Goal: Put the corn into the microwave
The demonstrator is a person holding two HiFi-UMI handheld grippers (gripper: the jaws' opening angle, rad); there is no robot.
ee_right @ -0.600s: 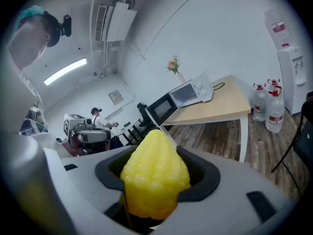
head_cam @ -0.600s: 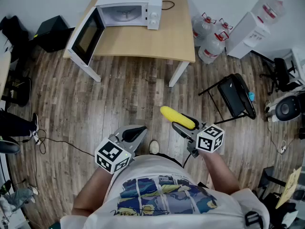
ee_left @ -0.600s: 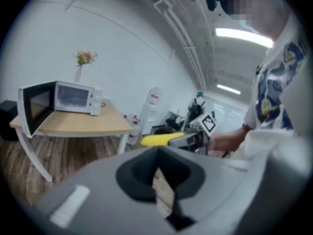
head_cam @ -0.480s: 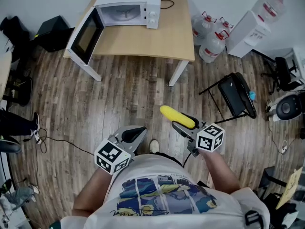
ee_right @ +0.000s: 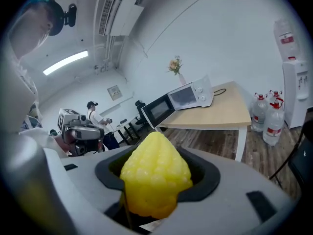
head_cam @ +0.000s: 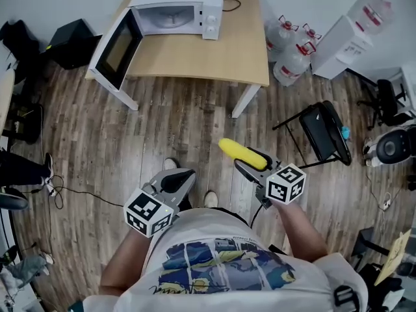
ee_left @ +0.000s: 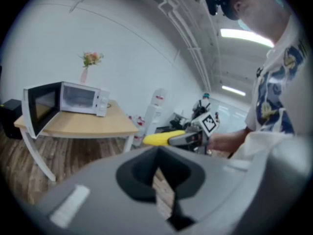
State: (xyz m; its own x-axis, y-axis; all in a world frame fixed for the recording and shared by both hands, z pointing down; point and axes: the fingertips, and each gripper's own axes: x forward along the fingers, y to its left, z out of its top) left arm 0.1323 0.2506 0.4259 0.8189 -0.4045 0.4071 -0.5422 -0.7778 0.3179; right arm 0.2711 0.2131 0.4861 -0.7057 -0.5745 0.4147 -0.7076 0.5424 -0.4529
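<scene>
A yellow corn cob (head_cam: 240, 155) sticks out of my right gripper (head_cam: 248, 164), which is shut on it; in the right gripper view the corn (ee_right: 155, 173) fills the space between the jaws. The white microwave (head_cam: 174, 13) stands on a light wooden table (head_cam: 214, 57) far ahead, its door (head_cam: 117, 49) swung wide open to the left. My left gripper (head_cam: 179, 181) is shut with nothing in it, held low beside my body. From the left gripper view the microwave (ee_left: 78, 98) and the corn (ee_left: 161, 138) both show.
Water bottles (head_cam: 291, 51) and a white dispenser (head_cam: 344, 41) stand right of the table. A black folding chair (head_cam: 322, 132) is on the right. Wood floor lies between me and the table. A black bin (head_cam: 68, 44) sits at the left. A person (ee_right: 95, 119) stands far off.
The whole view has shifted slightly; both grippers sit a little nearer the table than before. The corn stays gripped in the right gripper.
</scene>
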